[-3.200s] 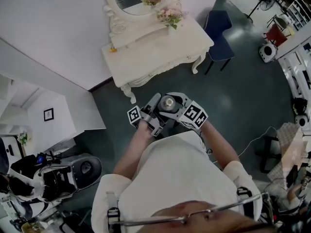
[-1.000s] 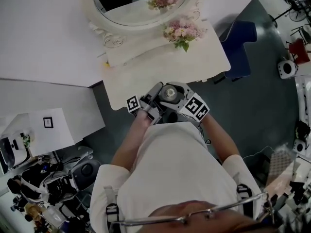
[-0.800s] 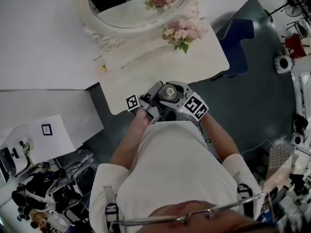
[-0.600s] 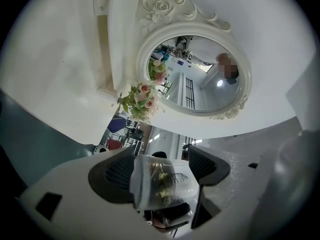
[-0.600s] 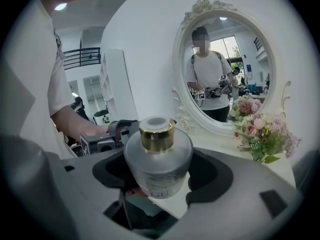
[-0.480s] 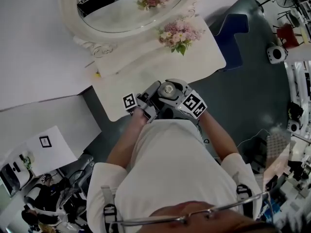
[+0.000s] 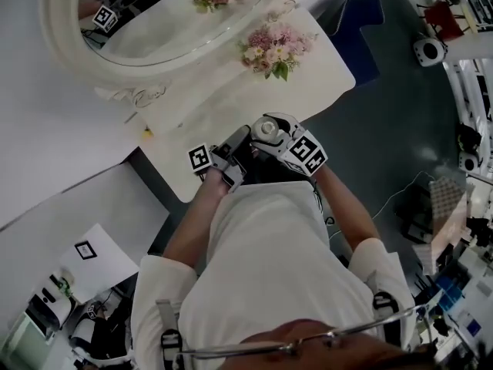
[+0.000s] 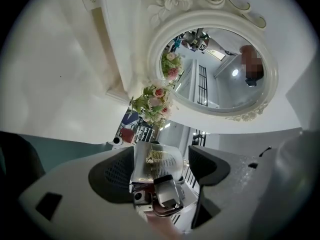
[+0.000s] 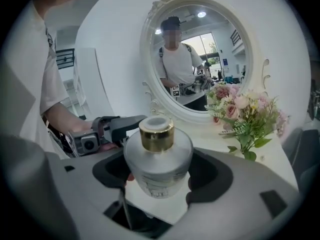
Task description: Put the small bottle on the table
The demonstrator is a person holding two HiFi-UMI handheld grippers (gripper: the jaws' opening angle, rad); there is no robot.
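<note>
The small bottle (image 9: 158,156) is frosted and round, with a gold cap. It stands upright between the pads of my right gripper (image 9: 159,178), which is shut on it. In the head view the bottle (image 7: 266,127) and right gripper (image 7: 271,133) hang over the front edge of the white dressing table (image 7: 231,102). My left gripper (image 7: 223,156) is close beside it on the left, jaws apart and holding nothing. In the left gripper view the bottle (image 8: 159,163) shows beyond the left gripper (image 8: 161,156).
An oval mirror (image 7: 154,21) stands at the back of the table, with a bunch of pink flowers (image 7: 269,46) in front of it to the right. A blue chair (image 7: 362,21) stands past the table's right end. A white cabinet (image 7: 69,214) is at the left.
The person has stepped up to the dressing table. Both grippers, with the bottle still held in the right one, have gone from over the floor to over the table's front edge.
</note>
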